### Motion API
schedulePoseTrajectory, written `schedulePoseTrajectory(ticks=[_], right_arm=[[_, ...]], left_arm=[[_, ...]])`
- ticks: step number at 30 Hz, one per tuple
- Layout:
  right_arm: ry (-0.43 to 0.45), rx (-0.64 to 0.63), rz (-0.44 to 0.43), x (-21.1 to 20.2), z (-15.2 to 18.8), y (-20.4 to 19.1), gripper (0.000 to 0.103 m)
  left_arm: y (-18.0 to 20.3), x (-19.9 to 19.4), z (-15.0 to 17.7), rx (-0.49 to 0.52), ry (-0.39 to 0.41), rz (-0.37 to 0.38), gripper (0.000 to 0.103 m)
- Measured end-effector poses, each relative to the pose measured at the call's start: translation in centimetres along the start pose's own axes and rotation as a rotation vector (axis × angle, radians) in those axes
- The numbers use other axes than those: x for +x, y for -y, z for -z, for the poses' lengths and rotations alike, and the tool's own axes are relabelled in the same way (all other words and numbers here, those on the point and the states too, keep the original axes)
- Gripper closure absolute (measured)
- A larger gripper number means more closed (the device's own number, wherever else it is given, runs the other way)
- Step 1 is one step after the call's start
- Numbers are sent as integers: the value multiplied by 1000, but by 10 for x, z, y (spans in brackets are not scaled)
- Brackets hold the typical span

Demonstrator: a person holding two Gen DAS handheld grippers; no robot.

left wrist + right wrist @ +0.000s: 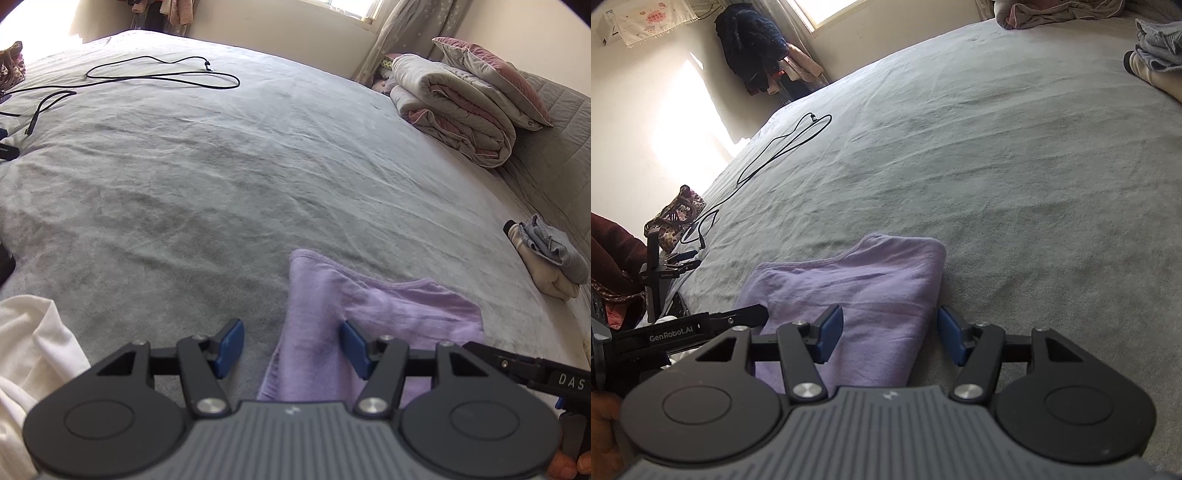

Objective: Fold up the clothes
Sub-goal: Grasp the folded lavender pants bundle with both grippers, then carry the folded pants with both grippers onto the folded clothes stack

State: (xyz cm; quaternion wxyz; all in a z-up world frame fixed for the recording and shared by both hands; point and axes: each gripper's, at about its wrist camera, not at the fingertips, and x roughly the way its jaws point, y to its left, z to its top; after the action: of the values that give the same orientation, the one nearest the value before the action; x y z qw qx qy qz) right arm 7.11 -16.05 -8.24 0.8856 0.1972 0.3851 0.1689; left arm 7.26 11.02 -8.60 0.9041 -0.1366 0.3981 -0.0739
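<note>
left wrist: low, near, facing down-bed | right wrist: likewise | shared: purple cloth (369, 306), bed (221, 177)

On my feeds, a pale lilac knit garment (373, 306) lies folded at the near edge of a grey-green plush bedspread (207, 177). Both my grippers, left (293, 347) and right (890, 338), are matt black with royal-blue finger pads (831, 334) and ribbed slate-grey bodies. A thin black cable (162, 75) loops near the bed's far edge. A white cotton garment (29, 354) sits at the near left corner. At the right edge rests a small cream-and-blue-grey stack of clothes (550, 254); beyond it, a rolled grey quilt with dusty-pink lining (454, 107). A brown leopard-print bag (677, 216) marks the left edge.
</note>
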Motion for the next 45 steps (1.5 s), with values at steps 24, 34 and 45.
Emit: schedulePoseTrajectory(ticks=[24,34,45], right_arm=[[149,107,-64,-15,3,7,87],[281,41,-72,-72,-25,19,87],[412,16,27,-137,-67,77,87]], left_arm=[[20,-8,16,-120,169,128,88],[72,-36,6,-83,292,184,89],[193,-24,-18,14,327,292,89]])
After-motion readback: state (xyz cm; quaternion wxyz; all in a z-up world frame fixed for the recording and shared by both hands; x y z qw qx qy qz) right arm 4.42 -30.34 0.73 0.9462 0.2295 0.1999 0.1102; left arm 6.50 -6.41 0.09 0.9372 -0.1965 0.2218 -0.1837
